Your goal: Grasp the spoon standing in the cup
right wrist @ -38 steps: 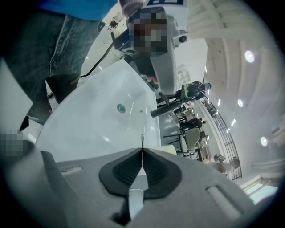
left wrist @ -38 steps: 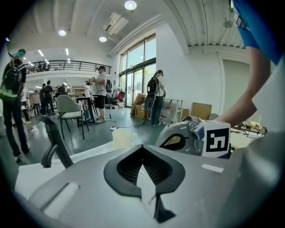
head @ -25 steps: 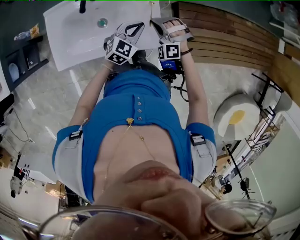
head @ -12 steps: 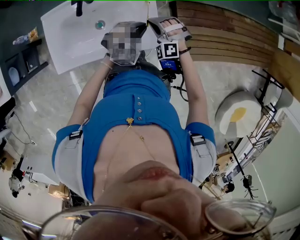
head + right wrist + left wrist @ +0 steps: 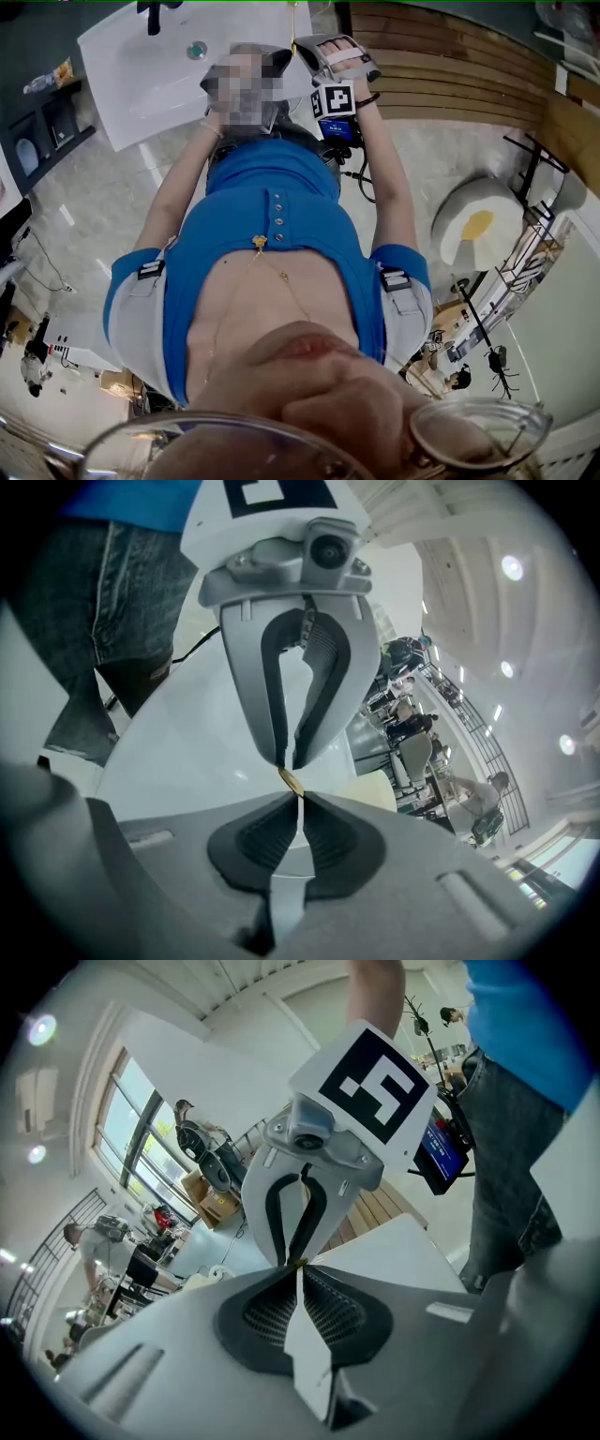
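— Any writing you can read?
— Only the black-and-white square pattern on the marker cube (image 5: 375, 1087). The print on the small blue screen (image 5: 441, 1147) is too fine for me.
— And the tongs?
— My left tongs (image 5: 300, 1269) are pressed together at the tips. My right tongs (image 5: 300, 797) are together too. The two pairs meet tip to tip above the white table (image 5: 178, 742).
— The spoon?
— A small gold piece (image 5: 291, 780) sits right where the tips meet, touching them. I can't tell which pair pinches it, or whether it's the spoon.
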Demonstrator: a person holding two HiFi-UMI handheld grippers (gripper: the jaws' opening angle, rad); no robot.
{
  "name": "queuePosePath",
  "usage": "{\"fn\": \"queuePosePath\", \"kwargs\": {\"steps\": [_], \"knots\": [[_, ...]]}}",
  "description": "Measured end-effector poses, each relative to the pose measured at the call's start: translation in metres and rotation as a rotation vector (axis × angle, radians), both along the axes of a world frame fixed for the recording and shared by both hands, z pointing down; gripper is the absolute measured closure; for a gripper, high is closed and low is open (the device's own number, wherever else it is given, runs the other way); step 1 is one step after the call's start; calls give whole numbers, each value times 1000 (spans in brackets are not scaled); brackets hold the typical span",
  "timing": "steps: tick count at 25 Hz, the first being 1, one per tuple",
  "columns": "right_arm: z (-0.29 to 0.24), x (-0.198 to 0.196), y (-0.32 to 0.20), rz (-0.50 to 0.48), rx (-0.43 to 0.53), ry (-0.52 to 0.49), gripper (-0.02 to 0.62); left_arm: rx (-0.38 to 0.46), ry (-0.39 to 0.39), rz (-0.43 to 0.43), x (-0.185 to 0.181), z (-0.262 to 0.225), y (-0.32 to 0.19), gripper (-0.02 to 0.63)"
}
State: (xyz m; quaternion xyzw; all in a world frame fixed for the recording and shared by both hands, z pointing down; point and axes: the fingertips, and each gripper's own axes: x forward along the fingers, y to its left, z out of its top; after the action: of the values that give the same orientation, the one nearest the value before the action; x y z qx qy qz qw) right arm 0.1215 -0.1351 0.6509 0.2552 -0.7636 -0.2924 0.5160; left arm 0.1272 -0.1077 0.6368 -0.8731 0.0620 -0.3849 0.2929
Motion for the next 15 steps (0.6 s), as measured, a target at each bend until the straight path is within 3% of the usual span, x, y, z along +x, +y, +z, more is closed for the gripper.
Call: {"fn": "queuePosePath", "kwargs": {"steps": [8, 15], "knots": [[22, -3, 11, -30, -27, 10, 567, -93, -12, -20, -4, 24, 12, 595], [39, -7, 23, -36, -87, 10, 549, -207, -7, -87, -7, 45, 21, 606]]}}
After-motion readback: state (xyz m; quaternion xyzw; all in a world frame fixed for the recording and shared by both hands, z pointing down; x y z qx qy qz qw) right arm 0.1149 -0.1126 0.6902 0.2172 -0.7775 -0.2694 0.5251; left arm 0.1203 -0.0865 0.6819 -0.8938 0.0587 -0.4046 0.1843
